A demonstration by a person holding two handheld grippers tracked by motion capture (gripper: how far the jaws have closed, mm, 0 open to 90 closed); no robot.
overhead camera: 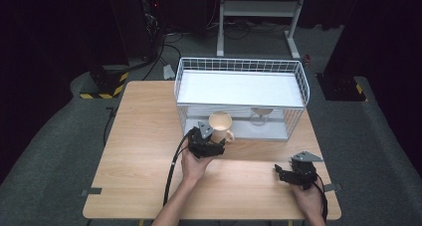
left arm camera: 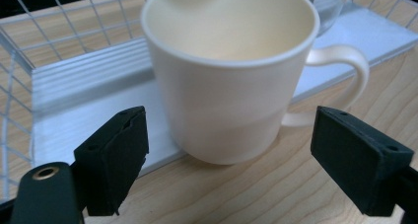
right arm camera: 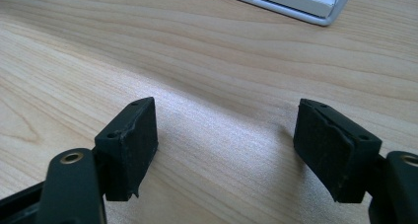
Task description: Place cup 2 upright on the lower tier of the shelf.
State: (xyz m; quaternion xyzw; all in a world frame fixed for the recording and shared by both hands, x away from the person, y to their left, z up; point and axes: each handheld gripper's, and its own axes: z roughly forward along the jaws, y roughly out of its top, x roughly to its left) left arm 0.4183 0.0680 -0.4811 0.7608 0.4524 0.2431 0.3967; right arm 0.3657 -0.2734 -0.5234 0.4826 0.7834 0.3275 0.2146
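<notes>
A cream mug (overhead camera: 221,125) stands upright on the wooden table (overhead camera: 144,151), right at the front of the white wire basket (overhead camera: 239,61). Its handle points right in the left gripper view, where the mug (left arm camera: 231,86) is close and empty. My left gripper (overhead camera: 213,140) is just before the mug, its jaws open to either side of the mug's base without touching it (left arm camera: 229,150). My right gripper (overhead camera: 281,172) rests low over bare wood near the table's right front, open with nothing between its fingers (right arm camera: 226,145).
The wire basket holds a white shelf (overhead camera: 239,86) on top and a white base (left arm camera: 88,115) below. A clear stemmed glass (overhead camera: 261,114) stands inside it at the right. A white metal stand (overhead camera: 259,9) and dark equipment lie on the floor behind the table.
</notes>
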